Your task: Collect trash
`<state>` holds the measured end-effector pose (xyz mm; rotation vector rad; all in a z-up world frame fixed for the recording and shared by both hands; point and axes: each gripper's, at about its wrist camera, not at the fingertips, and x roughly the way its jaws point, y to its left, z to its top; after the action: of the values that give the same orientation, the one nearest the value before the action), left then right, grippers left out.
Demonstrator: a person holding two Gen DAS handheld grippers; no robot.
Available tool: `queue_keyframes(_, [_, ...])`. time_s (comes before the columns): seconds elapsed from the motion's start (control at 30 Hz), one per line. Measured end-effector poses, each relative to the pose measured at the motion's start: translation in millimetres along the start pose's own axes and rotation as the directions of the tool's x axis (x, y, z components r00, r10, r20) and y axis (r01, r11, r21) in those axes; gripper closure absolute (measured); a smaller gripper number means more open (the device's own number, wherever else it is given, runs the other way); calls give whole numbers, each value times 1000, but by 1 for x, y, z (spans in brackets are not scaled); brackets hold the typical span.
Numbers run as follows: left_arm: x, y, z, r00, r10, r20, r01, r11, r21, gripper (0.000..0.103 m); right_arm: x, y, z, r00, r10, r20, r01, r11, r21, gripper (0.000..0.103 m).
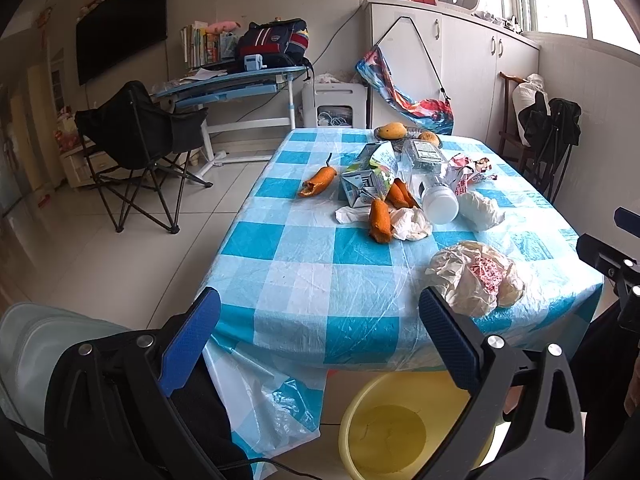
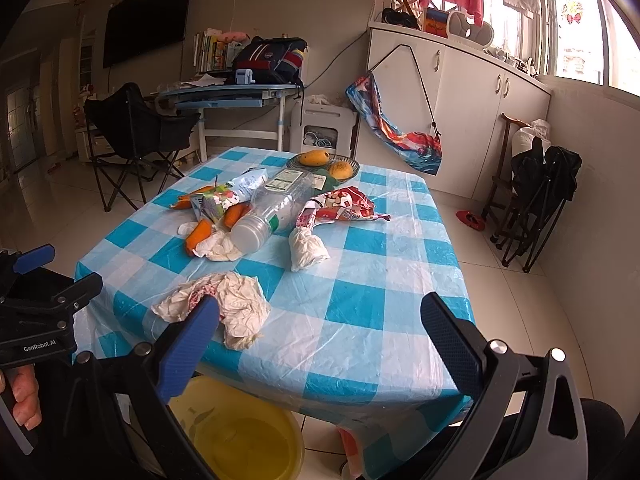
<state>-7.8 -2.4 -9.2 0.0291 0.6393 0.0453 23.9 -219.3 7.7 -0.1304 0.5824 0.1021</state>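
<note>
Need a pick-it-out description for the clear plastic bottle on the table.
On the blue-and-white checked table, look into the pile of trash in the middle. The clear plastic bottle lies on its side among orange peels and crumpled tissue. It alone is see-through, its white cap facing the camera.

A tabletop (image 1: 304, 276) in blue-and-white checked plastic cloth carries orange peels (image 1: 318, 184), crumpled white tissues (image 1: 412, 222), a clear plastic bottle (image 2: 276, 204), a crushed carton (image 1: 366, 182) and a fruit plate (image 2: 352, 162).
</note>
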Motion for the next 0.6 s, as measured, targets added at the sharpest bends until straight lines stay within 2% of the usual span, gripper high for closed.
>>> queue_keyframes(0.33, [-6,0,2,1000,-16,26,16,1000,-6,7,2,-12,-6,999,2,36,-4,999,34,6])
queue_keyframes(0.6, [-9,-7,1,999,-34,31,34,999,26,7,5,-15,-6,1000,10,-6,-10,998,63,6])
